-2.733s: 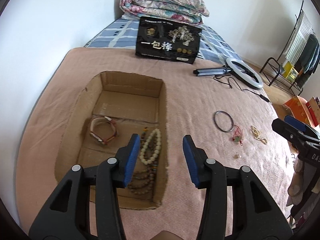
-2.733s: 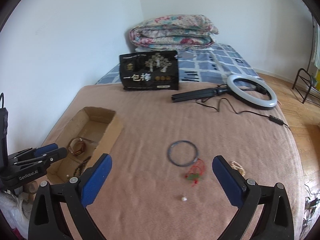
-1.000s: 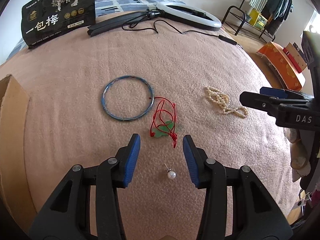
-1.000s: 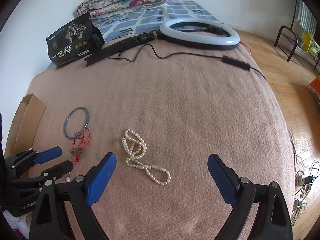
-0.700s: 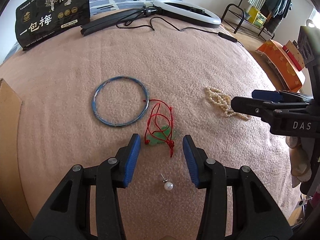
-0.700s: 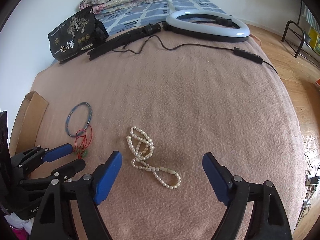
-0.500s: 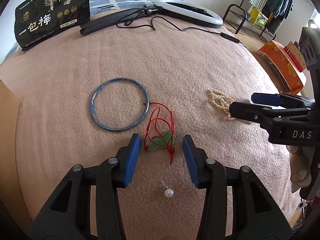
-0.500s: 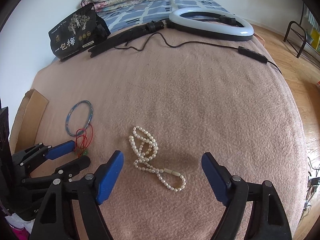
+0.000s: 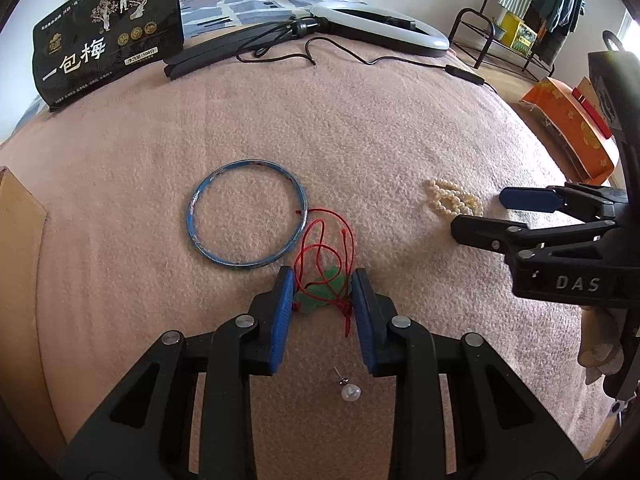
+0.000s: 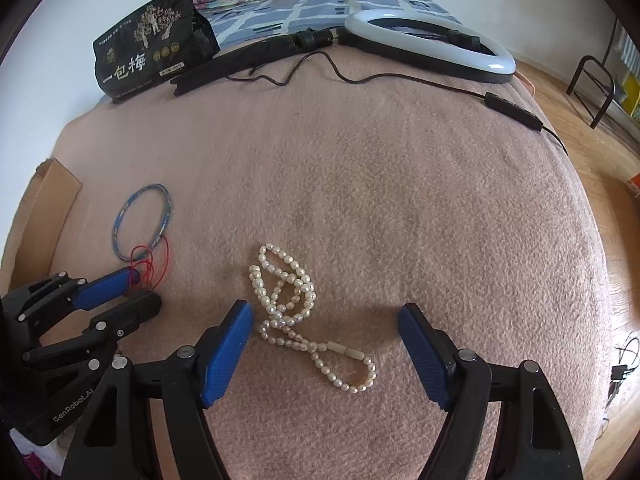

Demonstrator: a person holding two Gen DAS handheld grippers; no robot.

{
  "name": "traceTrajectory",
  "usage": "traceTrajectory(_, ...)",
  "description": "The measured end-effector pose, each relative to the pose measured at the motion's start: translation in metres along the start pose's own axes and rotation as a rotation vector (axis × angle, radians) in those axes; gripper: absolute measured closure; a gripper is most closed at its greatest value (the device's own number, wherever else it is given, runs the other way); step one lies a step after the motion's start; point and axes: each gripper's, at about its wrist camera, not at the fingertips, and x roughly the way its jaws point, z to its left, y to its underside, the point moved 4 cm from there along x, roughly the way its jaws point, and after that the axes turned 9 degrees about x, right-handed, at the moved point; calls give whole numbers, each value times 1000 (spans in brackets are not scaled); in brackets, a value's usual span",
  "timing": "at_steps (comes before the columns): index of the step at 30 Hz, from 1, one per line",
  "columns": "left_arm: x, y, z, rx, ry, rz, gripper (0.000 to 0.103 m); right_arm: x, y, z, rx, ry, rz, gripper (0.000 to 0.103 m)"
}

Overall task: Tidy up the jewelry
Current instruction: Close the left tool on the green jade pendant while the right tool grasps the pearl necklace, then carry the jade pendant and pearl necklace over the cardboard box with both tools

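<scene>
— So, where do the left gripper's point(image 9: 322, 285) jaws stand?

— Narrowed and just now closing, one blue pad on each side of the green pendant point(image 9: 322, 289) on its red cord point(image 9: 325, 240). The pendant lies between the tips on the pink blanket point(image 9: 360, 120); whether the pads press it yet I cannot tell (a thin gap seems to show on each side).

— And around those jaws?

— Ahead of the left-hand tip, the blue bangle point(image 9: 246, 213), its rim touching the cord's loops. Behind the tips, between the two fingers, a pearl stud earring point(image 9: 349, 390). Far off to the left, a corner of the cardboard box point(image 9: 20, 216).

— The right gripper point(image 10: 326, 322)?

— Its jaws are spread wide, though they have been drawing in. The pearl necklace point(image 10: 296, 312) lies on the blanket between them, nearer the left-hand pad, touched by neither; its clasp end trails back between the fingers.

— Anything beyond?

— Far ahead of both pairs of jaws, a ring light point(image 10: 432, 46) with its cable, and a black packet point(image 10: 148, 50) standing at the blanket's edge.
</scene>
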Motion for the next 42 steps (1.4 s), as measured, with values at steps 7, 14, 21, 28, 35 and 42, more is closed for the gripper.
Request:
traceTrajectory(7, -4, 3, 2, -8, 11, 0, 75, -2, 2, 11, -57, 41, -13, 83)
traceTrajectory(14, -16, 6, 4, -27, 31, -5, 75, -12, 3, 13, -34, 32, -29, 102)
traceTrajectory(21, -45, 3, 9, -55, 52, -53, 75, -39, 2, 12, -9, -1, -76, 102)
traceTrajectory(28, -77, -4, 16, -85, 56, -116, 75, -72, 0, 12, 17, -24, -130, 102)
traceTrajectory(35, -112, -7, 26, -113, 48, -175, 75, -106, -2, 10, 46, -55, -191, 102)
traceTrajectory(42, -143, -2, 35, -122, 31, -224, 75, -143, -3, 18, 49, -82, -258, 102)
